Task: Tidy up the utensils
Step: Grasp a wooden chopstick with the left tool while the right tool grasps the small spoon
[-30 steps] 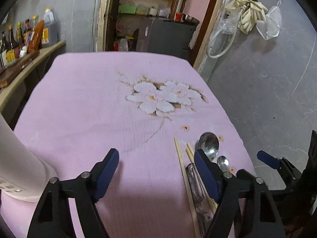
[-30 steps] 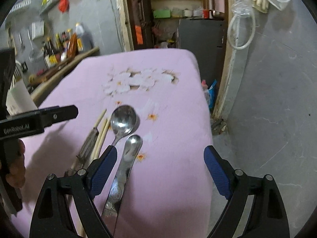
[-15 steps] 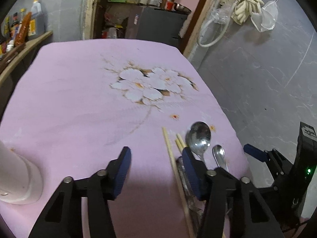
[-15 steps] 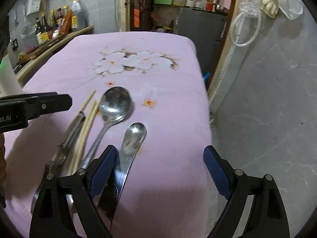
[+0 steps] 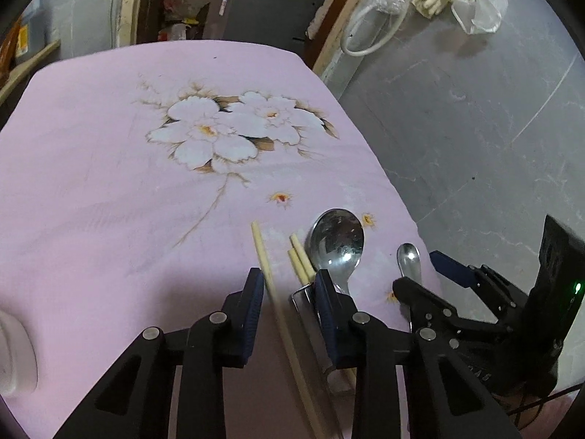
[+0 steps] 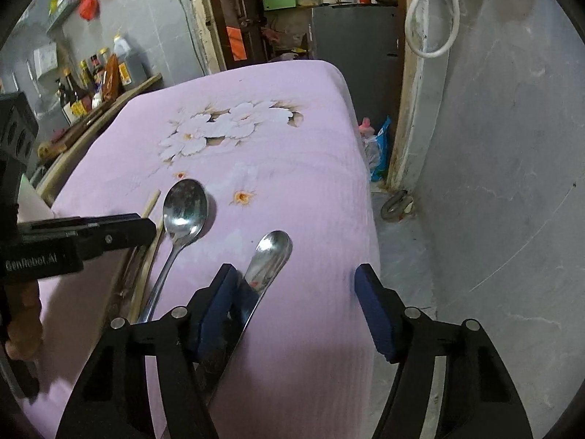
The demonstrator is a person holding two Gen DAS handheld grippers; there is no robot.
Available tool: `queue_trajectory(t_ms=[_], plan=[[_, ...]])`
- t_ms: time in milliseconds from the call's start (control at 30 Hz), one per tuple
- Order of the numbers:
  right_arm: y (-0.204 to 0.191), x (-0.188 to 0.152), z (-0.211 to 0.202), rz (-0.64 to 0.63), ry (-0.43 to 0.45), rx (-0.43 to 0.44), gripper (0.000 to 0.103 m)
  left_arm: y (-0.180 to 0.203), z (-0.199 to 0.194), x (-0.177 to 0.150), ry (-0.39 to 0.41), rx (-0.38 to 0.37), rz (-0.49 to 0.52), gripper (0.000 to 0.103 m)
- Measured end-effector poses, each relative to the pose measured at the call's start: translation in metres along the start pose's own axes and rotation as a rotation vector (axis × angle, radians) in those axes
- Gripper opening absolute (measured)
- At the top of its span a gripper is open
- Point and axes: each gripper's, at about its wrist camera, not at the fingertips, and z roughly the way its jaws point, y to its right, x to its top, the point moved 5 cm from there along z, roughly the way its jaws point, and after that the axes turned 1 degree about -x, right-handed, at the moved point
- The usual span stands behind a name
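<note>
A large steel spoon (image 5: 338, 243) (image 6: 184, 212), a small steel spoon (image 5: 409, 259) (image 6: 268, 256), several pale chopsticks (image 5: 261, 248) and a metal tool (image 5: 310, 314) lie on the pink flowered cloth (image 5: 109, 190). My left gripper (image 5: 289, 303) is half open, its jaws either side of a single long chopstick, not touching it. My right gripper (image 6: 292, 300) is open; its left finger (image 6: 212, 303) rests beside the small spoon's handle. The right gripper also shows in the left wrist view (image 5: 435, 274).
A white cylindrical container (image 5: 14, 355) stands at the left. The table's right edge (image 6: 369, 219) drops to a grey floor. Sauce bottles (image 6: 98, 80) stand on a shelf at the back left. A doorway with shelves (image 6: 310, 0) lies beyond the table.
My left gripper has moved right over the chopsticks and its jaws have narrowed. My right gripper has shifted right along the small spoon.
</note>
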Motion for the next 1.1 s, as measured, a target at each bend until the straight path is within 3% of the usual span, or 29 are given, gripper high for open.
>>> queue_trajectory(t_ms=[100, 167, 433, 533, 567, 733, 767, 1100], plan=[[0.003, 0.000, 0.003, 0.027, -0.003, 0.016, 0.058, 0.003, 0.001, 0.000, 0.003, -0.001, 0.007, 0.027], [0.005, 0.000, 0.003, 0.042, 0.001, 0.021, 0.056, 0.003, 0.002, 0.000, 0.005, -0.003, -0.006, 0.020], [0.014, 0.009, 0.014, 0.083, 0.010, 0.052, 0.042, -0.002, 0.000, 0.000, -0.007, -0.016, -0.063, 0.017], [0.016, 0.013, 0.016, 0.092, 0.015, 0.080, 0.033, -0.004, -0.003, -0.001, -0.018, -0.017, -0.079, 0.017], [0.017, 0.015, 0.017, 0.091, 0.018, 0.090, 0.022, -0.004, -0.003, -0.002, -0.021, -0.018, -0.083, 0.017], [0.015, 0.027, 0.025, 0.095, 0.008, 0.142, 0.013, -0.011, -0.007, -0.007, -0.044, -0.023, -0.120, 0.016], [0.014, 0.028, 0.025, 0.092, 0.011, 0.150, 0.007, -0.012, -0.009, -0.009, -0.050, -0.019, -0.125, 0.016], [0.007, 0.025, 0.031, 0.085, 0.005, 0.173, 0.006, -0.020, -0.011, -0.013, -0.099, -0.050, -0.135, 0.016]])
